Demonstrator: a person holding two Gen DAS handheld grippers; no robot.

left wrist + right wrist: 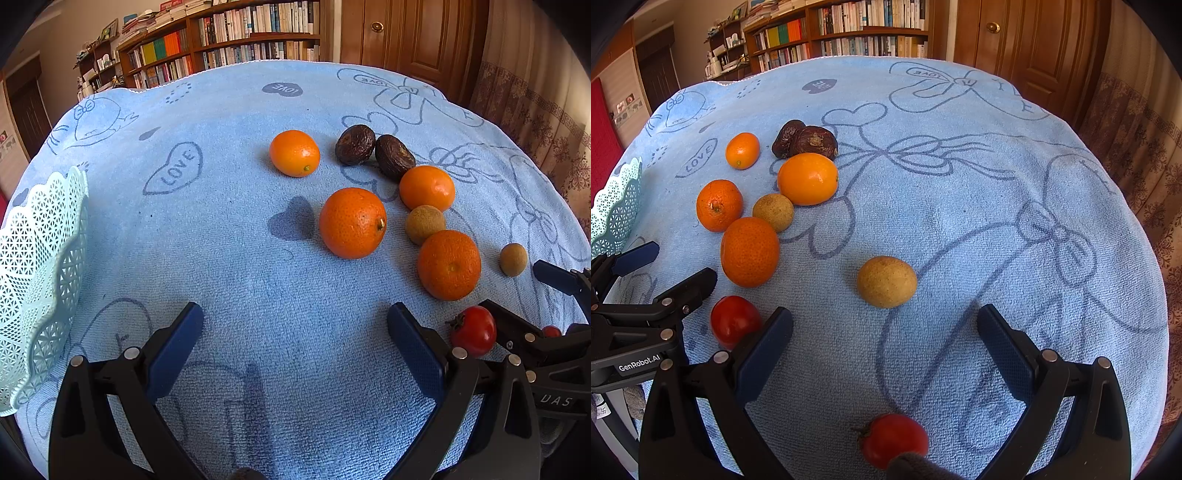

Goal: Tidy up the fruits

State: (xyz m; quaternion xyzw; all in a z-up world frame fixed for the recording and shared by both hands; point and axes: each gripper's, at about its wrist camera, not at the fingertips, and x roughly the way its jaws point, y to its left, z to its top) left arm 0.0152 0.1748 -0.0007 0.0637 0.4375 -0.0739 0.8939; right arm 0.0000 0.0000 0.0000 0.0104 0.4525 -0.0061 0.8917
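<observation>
Between the lattice basket (40, 280) at the towel's left edge and the fruit cluster (352, 222), bare blue towel (229, 258) lies free; left gripper (295, 339) and right gripper (885, 341) gape empty, bookshelves (236, 40) behind.

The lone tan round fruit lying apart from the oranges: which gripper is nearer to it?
Right. The right gripper is open, with the tan round fruit just ahead of its fingertips. The left gripper is open over bare towel, the fruit far to its right.

Bright, even daylight; soft short shadows under the fruit. Heavy fisheye bending toward black corner vignettes (bookshelf (225, 37) curves). Centre sharp, far background slightly soft.
</observation>
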